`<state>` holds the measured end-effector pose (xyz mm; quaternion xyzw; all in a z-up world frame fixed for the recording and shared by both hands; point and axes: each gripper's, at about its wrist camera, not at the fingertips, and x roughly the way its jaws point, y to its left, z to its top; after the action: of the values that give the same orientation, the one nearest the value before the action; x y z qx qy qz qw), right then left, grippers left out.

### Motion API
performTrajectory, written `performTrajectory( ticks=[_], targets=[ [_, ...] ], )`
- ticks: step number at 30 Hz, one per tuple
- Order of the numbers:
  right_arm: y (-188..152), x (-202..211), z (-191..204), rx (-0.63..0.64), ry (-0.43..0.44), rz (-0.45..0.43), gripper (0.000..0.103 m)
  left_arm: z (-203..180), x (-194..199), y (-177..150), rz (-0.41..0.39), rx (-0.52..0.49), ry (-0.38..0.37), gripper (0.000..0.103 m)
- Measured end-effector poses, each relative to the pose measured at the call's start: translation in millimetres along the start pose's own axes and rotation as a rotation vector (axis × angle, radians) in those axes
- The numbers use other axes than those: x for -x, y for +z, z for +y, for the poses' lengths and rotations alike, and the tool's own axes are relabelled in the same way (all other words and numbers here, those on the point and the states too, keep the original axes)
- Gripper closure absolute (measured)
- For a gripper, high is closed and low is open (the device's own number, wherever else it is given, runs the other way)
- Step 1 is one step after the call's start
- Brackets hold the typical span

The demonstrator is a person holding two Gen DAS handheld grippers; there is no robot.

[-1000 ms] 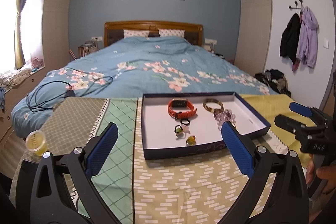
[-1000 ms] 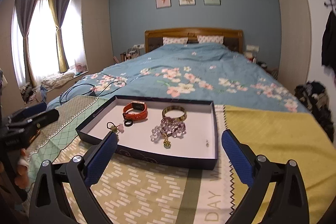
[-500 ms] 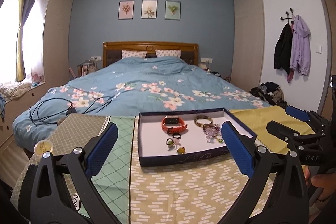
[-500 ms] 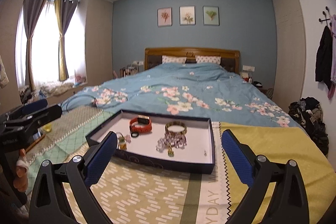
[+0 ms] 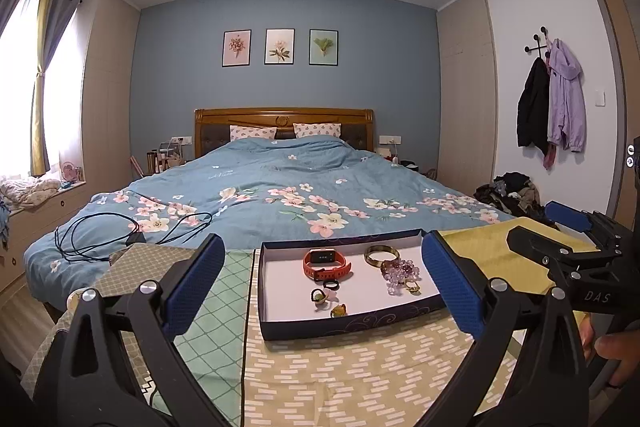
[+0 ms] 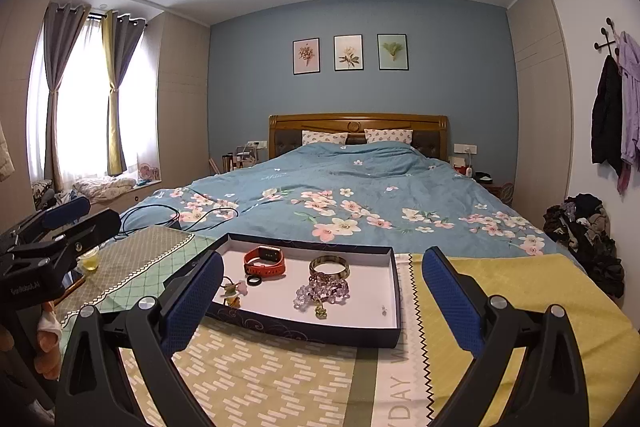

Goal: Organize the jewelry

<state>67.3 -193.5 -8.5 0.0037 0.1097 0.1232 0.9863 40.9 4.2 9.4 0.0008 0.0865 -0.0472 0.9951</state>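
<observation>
Tray [image 5: 344, 327]: sits near on the patterned cloth [image 5: 360, 379], all the jewelry inside it.
Left gripper [image 5: 320, 291]: I see its fingers wide apart, holding nothing.
Right gripper [image 6: 322, 303]: likewise spread and empty.
Watch [image 5: 326, 262]: far left in the tray.
Bracelet [image 5: 381, 254]: far right, beads [image 5: 400, 273] touching it; I'd separate these gently.
Rings [image 5: 338, 311]: small, near edge; I'd pinch low and slowly.

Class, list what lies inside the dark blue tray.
Inside the tray: orange watch, gold bangle, purple bead bracelet, black ring, two small trinkets. Nothing visibly covered.
</observation>
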Motion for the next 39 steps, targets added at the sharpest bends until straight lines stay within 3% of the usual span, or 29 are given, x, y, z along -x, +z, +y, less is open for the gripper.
performTrajectory(
  ticks=[39],
  targets=[
    [3.5,6.3,0.9,-0.001,-0.013,-0.029,0.007,-0.8,10.6,0.4,-0.016,0.011,-0.017,0.006]
  ],
)
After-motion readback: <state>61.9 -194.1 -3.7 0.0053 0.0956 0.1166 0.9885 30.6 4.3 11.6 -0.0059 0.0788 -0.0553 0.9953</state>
